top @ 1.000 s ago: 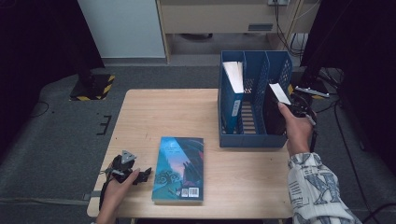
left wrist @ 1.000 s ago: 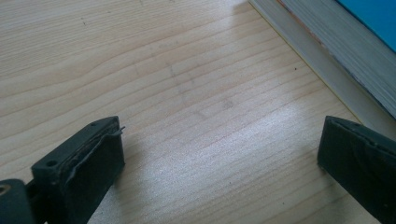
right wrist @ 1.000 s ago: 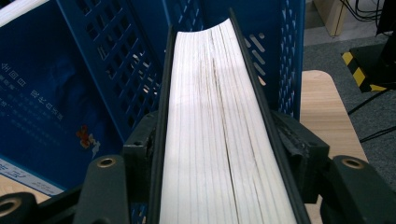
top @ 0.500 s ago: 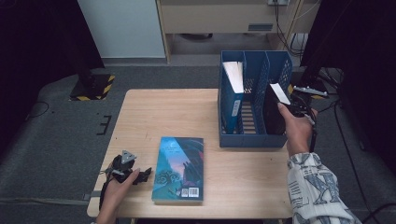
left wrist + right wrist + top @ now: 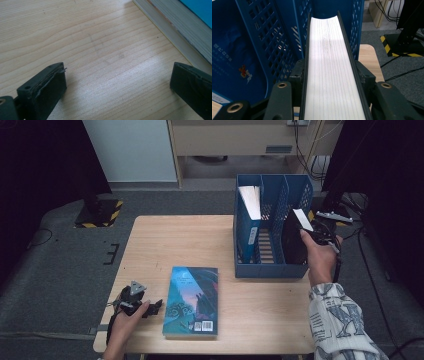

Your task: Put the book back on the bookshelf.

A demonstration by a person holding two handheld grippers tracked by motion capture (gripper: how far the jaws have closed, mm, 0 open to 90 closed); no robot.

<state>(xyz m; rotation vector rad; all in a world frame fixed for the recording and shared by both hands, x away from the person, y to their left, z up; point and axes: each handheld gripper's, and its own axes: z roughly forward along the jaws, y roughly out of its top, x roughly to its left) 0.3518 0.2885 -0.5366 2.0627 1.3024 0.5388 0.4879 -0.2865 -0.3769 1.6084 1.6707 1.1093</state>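
A: Room first. Dark grey carpet floor [image 5: 60,270] all round, a pale panel [image 5: 127,150] at upper left of the high view, a beige cabinet [image 5: 240,140] along the top, cables at upper right, a yellow-black striped base [image 5: 97,214] left of centre.

B: Surface: light wood counter [image 5: 175,245], mid-frame. Blue perforated file rack [image 5: 272,265] standing on its right half, three slots. A blue-spined book [image 5: 248,220] upright in the left slot.

A: Black-covered book [image 5: 294,240] in the right slot, tilted, white page edge up. Right gripper [image 5: 320,232] sits at its top, right of centre in the high view, hand beneath it.

B: Right gripper view adds the detail: the page block [image 5: 332,75] runs up the middle, both pads pressed against the covers. Jaws have just been closing, now clenched on that book. Blue mesh wall on both sides; striped base at far right.

A: Teal paperback [image 5: 192,300] flat at lower centre of the high view, barcode toward the bottom edge.

B: Left gripper [image 5: 137,302] rests at lower left, just beside the paperback. Left gripper view [image 5: 117,82]: jaws spread wide, bare wood grain between them, paperback's page edge across the upper right corner. Grasping nothing.
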